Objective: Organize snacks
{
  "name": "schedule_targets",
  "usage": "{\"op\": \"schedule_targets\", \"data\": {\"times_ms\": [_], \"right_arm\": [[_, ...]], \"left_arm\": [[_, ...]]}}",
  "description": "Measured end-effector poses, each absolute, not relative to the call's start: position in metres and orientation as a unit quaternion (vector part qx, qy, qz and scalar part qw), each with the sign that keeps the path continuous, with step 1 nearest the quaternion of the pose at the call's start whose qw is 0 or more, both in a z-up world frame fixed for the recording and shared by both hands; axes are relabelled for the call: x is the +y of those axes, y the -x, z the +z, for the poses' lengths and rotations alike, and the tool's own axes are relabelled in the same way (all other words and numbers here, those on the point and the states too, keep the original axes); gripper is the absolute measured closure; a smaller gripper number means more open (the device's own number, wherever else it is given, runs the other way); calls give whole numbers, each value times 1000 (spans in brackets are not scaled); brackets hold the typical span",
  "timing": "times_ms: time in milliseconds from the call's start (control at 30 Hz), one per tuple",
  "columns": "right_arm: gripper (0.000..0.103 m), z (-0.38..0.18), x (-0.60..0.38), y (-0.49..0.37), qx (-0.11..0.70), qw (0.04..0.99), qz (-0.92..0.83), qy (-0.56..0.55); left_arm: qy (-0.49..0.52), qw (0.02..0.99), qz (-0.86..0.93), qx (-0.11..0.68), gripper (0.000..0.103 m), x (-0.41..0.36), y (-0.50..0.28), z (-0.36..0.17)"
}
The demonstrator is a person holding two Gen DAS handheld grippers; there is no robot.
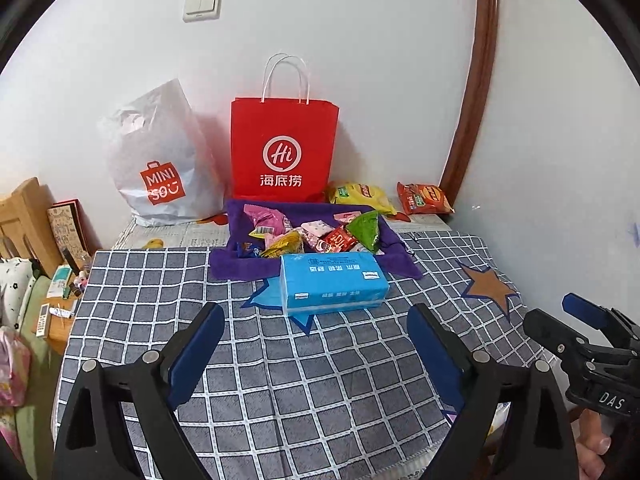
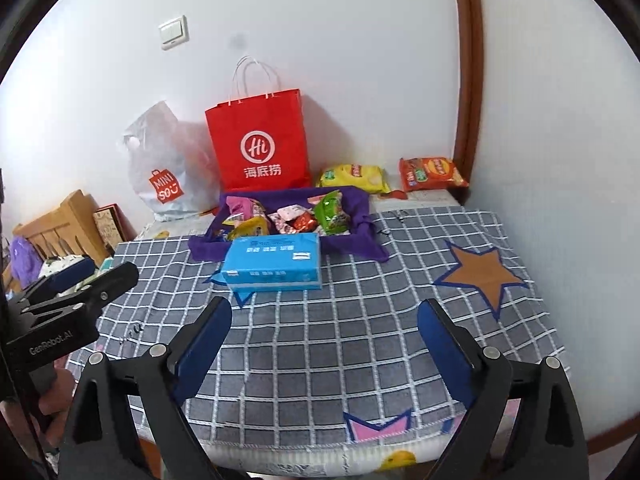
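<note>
Small wrapped snacks [image 1: 304,236] fill a purple cloth tray [image 1: 240,264] on the checked bench [image 1: 280,360]. Yellow chip bag [image 1: 360,196] and orange chip bag [image 1: 424,198] lie outside, likely unsorted. Left gripper [image 1: 316,332] and right gripper [image 2: 324,328] hover, jaws wide apart, empty.

**Open cloth in front, crowded back edge**

The checked tablecloth [image 1: 304,368] lay bare between both wide-open grippers and the blue tissue pack [image 1: 334,282]. That pack stood directly before the purple tray [image 1: 236,268] of snacks, blocking a straight approach. Behind, the red paper bag [image 1: 284,150] and white plastic bag [image 1: 160,160] lined the wall.
</note>
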State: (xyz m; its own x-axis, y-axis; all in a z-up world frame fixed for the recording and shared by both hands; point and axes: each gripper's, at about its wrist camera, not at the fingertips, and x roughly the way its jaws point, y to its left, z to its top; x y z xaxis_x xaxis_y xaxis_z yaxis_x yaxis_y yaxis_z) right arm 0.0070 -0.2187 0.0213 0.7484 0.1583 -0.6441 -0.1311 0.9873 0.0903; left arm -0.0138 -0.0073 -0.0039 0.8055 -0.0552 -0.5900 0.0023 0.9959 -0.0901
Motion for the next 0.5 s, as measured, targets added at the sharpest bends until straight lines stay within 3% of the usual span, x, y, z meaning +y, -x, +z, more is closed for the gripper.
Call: {"op": "schedule_targets", "data": {"times_ms": [500], "right_arm": [[10,29,-216,6,331,941,75,-7]], "left_arm": [[24,955,-10,296,10,-18,29,8]]}}
